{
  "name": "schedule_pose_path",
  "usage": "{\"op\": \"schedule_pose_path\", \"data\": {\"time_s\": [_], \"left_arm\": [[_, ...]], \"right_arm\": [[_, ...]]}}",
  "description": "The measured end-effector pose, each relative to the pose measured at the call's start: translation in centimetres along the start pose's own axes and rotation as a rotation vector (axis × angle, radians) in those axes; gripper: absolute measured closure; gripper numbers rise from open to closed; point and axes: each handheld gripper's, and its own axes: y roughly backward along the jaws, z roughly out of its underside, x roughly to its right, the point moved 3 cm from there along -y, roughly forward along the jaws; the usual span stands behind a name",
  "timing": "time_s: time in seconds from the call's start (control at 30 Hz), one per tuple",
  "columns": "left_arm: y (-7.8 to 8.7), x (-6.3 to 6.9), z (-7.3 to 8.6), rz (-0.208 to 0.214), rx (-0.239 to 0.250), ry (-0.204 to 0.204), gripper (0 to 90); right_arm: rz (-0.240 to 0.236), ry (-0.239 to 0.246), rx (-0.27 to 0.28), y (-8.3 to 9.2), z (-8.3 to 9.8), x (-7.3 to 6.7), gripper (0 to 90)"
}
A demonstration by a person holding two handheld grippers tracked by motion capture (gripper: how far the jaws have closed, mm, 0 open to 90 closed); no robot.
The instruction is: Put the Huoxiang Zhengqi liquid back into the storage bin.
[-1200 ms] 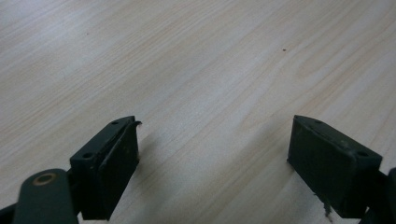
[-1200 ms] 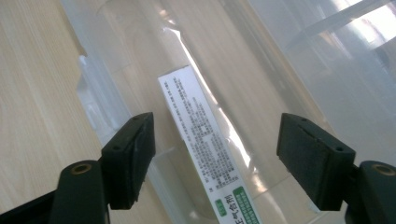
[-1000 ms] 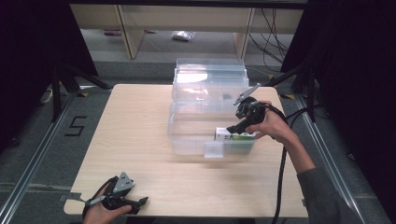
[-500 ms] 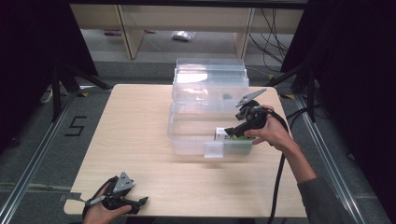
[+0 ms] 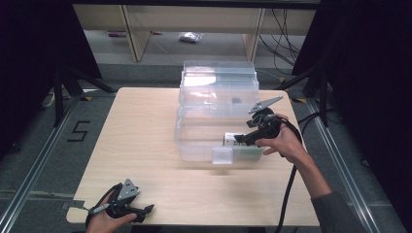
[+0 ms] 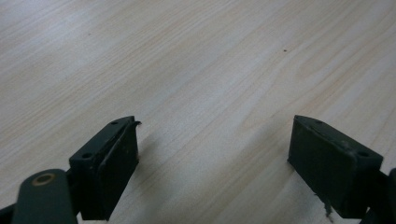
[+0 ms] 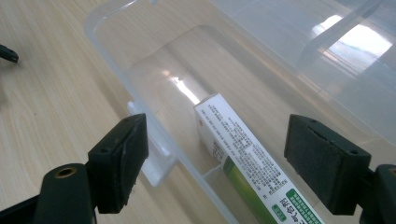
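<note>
A clear plastic box (image 5: 180,131) stands mid-table with its lid (image 5: 218,87) swung up behind it. Inside, against the front wall, lies a white and green carton (image 5: 228,140) (image 7: 247,158). My right gripper (image 5: 239,141) (image 7: 217,123) hovers just over the carton's right end. Its jaws have just been opening and stand wide on either side of the carton without touching it. My left gripper (image 5: 148,209) (image 6: 215,126) rests open on the bare wood at the near left corner, with nothing between its jaws.
The box's front latch tab (image 5: 222,156) (image 7: 154,163) sticks out toward me. The wooden table (image 5: 136,145) has free room to the left of and in front of the box. A black cable (image 5: 286,194) trails off the near right edge.
The right gripper has drawn slightly back from the carton, which stays lying in the box. The left gripper has not moved.
</note>
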Motion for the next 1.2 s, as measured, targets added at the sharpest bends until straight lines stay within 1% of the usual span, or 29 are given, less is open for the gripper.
{"op": "schedule_pose_path", "data": {"time_s": [0.03,0.07,0.1,0.13,0.2,0.23,0.3,0.33,0.37,0.43,0.47,0.53,0.57,0.6,0.63,0.67,0.7,0.73,0.77,0.8,0.83,0.9,0.93,0.97,1.03,1.1,1.13,1.17,1.2], "left_arm": [[0.0,0.0,0.0,0.0,-0.001,0.001,15.5],[0.0,0.0,0.0,0.0,-0.001,0.001,15.5],[0.1,0.0,0.0,-0.001,-0.002,0.005,15.4],[0.1,0.0,0.0,0.0,0.0,0.004,15.5],[0.1,0.0,0.0,0.001,-0.003,0.003,15.5],[0.3,-0.1,0.0,0.009,-0.026,-0.023,15.4],[0.2,-0.1,0.1,-0.001,-0.025,-0.012,15.5],[0.1,0.0,0.0,-0.001,-0.009,0.008,15.5],[0.2,-0.1,0.0,0.007,-0.016,-0.007,15.5],[0.3,-0.1,0.0,0.007,-0.026,-0.021,15.5],[0.3,-0.1,0.0,0.01,-0.022,-0.016,15.5],[0.3,-0.1,0.0,0.009,-0.023,-0.018,15.5],[0.3,-0.2,0.0,0.007,-0.023,-0.026,15.5],[0.3,-0.2,0.0,0.007,-0.021,-0.023,15.5],[0.3,-0.2,0.0,0.006,-0.02,-0.023,15.4],[0.3,-0.2,0.0,0.007,-0.024,-0.024,15.4],[0.3,-0.1,0.0,0.01,-0.021,-0.015,15.5],[0.3,-0.2,0.0,0.005,-0.018,-0.024,15.5],[0.3,-0.2,0.0,0.006,-0.018,-0.022,15.5],[0.3,-0.2,0.0,0.006,-0.02,-0.023,15.4],[0.3,-0.2,0.0,0.006,-0.02,-0.023,15.5],[0.3,-0.2,0.0,0.007,-0.02,-0.022,15.4],[0.3,-0.2,0.0,0.007,-0.021,-0.023,15.5],[0.3,-0.2,0.0,0.007,-0.02,-0.021,15.5],[0.3,-0.1,0.0,0.007,-0.02,-0.019,15.5],[0.3,-0.1,0.0,0.01,-0.022,-0.017,15.5],[0.3,-0.2,0.0,0.006,-0.021,-0.023,15.5],[0.3,-0.2,0.0,0.007,-0.019,-0.023,15.4],[0.3,-0.1,0.0,0.007,-0.02,-0.021,15.5]], "right_arm": [[-0.018,-0.022,-0.02,0.1,0.0,-0.3,22.7],[-0.018,-0.022,-0.02,0.1,0.0,-0.3,22.7],[-0.016,-0.002,-0.017,0.0,0.1,-0.5,22.7],[-0.012,-0.021,-0.004,-0.1,0.1,-0.8,22.7],[-0.021,-0.012,-0.021,0.0,0.2,-0.9,22.7],[-0.013,0.001,-0.017,-0.1,0.2,-1.0,22.6],[-0.02,-0.008,-0.022,0.0,0.2,-1.5,22.3],[-0.018,-0.003,-0.001,-0.3,0.2,-1.6,22.3],[-0.022,-0.009,-0.023,0.0,0.2,-1.8,22.3],[-0.023,-0.004,-0.025,-0.1,0.3,-2.0,21.3],[-0.02,-0.001,-0.007,-0.3,0.3,-2.1,21.0],[-0.026,0.003,-0.016,-0.2,0.4,-2.2,20.3],[-0.013,0.016,-0.004,-0.5,0.4,-2.2,18.2],[-0.003,-0.014,-0.032,-0.2,0.5,-2.4,17.2],[0.021,-0.02,-0.029,-0.4,0.7,-2.5,16.5],[0.005,-0.014,-0.033,-0.3,0.7,-2.6,16.8],[0.001,0.012,-0.026,-0.4,0.7,-2.7,16.7],[0.013,0.026,-0.006,-0.4,0.8,-2.7,16.7],[-0.007,-0.009,-0.024,-0.3,0.8,-3.2,16.7],[0.013,0.021,0.001,-0.4,0.9,-3.1,16.7],[0.002,0.024,-0.011,-0.3,0.9,-3.3,16.7],[-0.01,0.004,0.003,-0.4,1.0,-3.8,16.7],[-0.014,0.022,-0.002,-0.3,1.0,-3.8,16.7],[-0.007,0.032,0.017,-0.5,1.1,-3.9,16.7],[-0.011,0.02,0.012,-0.5,1.2,-4.3,16.7],[-0.018,0.037,0.0,-0.6,1.4,-4.4,16.8],[-0.017,0.035,0.02,-0.7,1.5,-4.5,16.6],[-0.019,-0.005,-0.008,-0.5,1.6,-4.8,16.6],[-0.023,0.019,-0.001,-0.6,1.7,-4.7,16.7]]}}
